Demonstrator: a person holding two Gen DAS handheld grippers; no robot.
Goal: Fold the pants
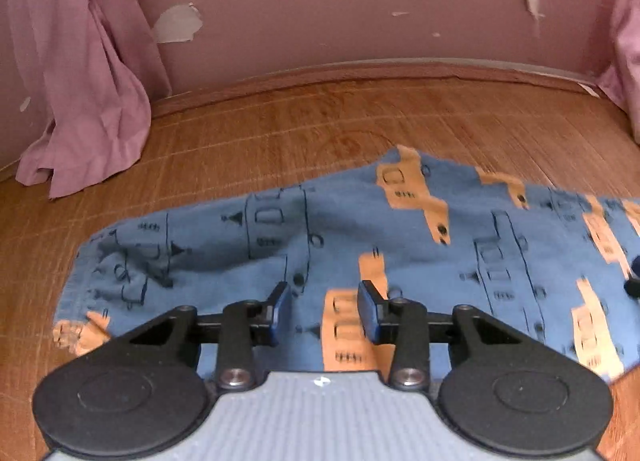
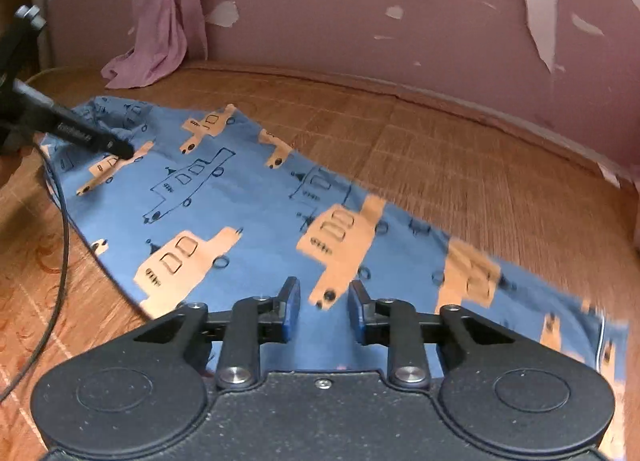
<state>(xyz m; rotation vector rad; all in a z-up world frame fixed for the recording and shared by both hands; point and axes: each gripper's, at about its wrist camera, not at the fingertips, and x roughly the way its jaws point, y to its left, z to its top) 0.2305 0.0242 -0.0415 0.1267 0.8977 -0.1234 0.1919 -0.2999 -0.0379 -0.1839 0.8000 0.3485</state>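
On wood-look mat [image 1: 280,133], blue pants [image 1: 400,229] lie flat, waistband at left. Left gripper [image 1: 324,313] & right gripper [image 2: 324,307] both part-open, empty, hovering over near edge. Pinch hem w/ both, lift evenly.

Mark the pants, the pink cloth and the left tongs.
pants [image 2: 248,197]: right wrist view, blue fabric mid-panel.
pink cloth [image 1: 88,101]: left wrist view, its hanging folds.
left tongs [image 1: 323,311]: left wrist view, gap midway between fingertips.
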